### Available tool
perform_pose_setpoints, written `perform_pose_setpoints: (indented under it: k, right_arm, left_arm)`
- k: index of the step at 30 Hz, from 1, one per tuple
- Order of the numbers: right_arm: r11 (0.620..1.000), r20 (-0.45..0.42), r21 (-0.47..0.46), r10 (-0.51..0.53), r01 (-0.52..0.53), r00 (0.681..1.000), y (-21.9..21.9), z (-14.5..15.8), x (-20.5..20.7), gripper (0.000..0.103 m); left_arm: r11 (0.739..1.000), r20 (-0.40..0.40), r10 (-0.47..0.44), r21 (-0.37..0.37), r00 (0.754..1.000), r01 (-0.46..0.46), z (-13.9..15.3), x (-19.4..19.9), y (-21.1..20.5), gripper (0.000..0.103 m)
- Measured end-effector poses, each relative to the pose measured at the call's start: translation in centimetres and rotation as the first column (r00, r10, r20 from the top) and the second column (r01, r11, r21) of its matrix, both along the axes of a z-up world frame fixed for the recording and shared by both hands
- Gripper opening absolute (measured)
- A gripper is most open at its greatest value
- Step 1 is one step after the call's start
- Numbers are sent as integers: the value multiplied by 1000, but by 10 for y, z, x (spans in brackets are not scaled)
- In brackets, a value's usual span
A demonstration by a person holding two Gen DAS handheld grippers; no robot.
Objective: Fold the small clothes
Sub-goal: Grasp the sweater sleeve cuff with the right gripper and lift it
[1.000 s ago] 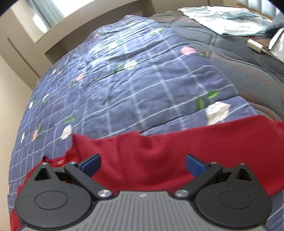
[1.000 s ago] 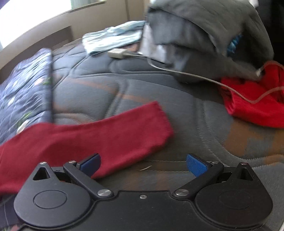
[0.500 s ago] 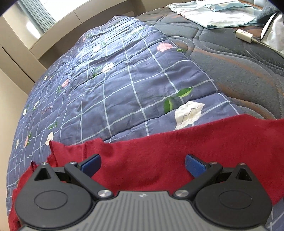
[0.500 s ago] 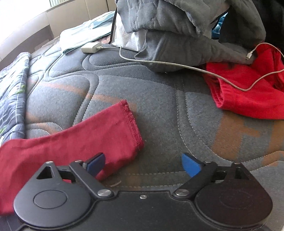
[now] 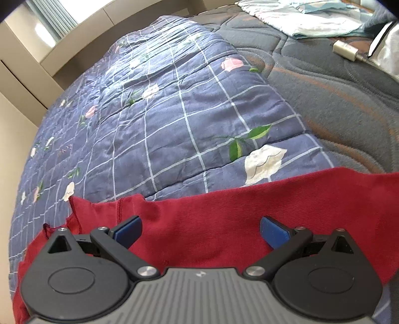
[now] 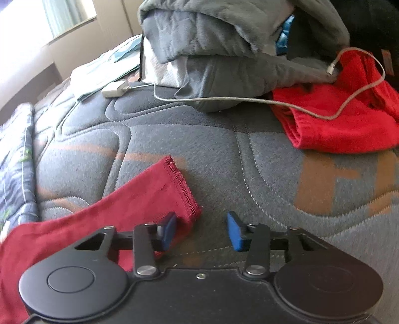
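Note:
A dark red garment [image 5: 224, 214] lies stretched across the bed. In the left wrist view it spans from left to right over the blue quilt's near edge. My left gripper [image 5: 200, 231] is open and hovers just above the red cloth near its left end. In the right wrist view the garment's hemmed end [image 6: 154, 192] lies on the grey mattress. My right gripper [image 6: 202, 231] is open but narrowed. Its left finger [image 6: 168, 230] sits over the hem corner, its right finger over bare mattress.
A blue floral checked quilt [image 5: 162, 119] covers the left of the bed. The grey quilted mattress [image 6: 224, 154] holds a grey blanket pile [image 6: 224, 57], a bright red folded cloth [image 6: 336, 119], a white charger with cable [image 6: 114, 89] and a pale folded cloth [image 5: 299, 17].
My right gripper moved in close to the garment's hemmed end and its fingers narrowed. My left gripper shifted slightly over the red cloth and stayed open.

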State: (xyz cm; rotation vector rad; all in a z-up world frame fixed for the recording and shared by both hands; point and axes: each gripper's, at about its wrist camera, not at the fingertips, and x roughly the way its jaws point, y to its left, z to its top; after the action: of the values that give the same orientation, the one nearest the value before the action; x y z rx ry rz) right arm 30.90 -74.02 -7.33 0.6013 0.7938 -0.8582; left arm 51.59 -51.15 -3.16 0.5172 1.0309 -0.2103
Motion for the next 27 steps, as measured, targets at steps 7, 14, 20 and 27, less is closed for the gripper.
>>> perform_pose_setpoints:
  k: [7,14,20,27]
  right_arm:
    - [1000,44,-17,9,-8,999,4,6,4,7]
    - [974,115,-157,184,-165,976,58,77,34,6]
    - [901,222,-249,410,-355,885,141,144,85,5]
    - [796,324,-271,605,-542,727,252,182,146,5]
  left_arm:
    - [991,-63,-43,-127,997,35,14,3,25,102]
    - [949,-163,-25,-315,986,-28,49,17,87,94]
    - [894,-160,34,-436,987,-101,102,36,171,96]
    - [848,-134,167,-485,977,-211,141,54,292,97]
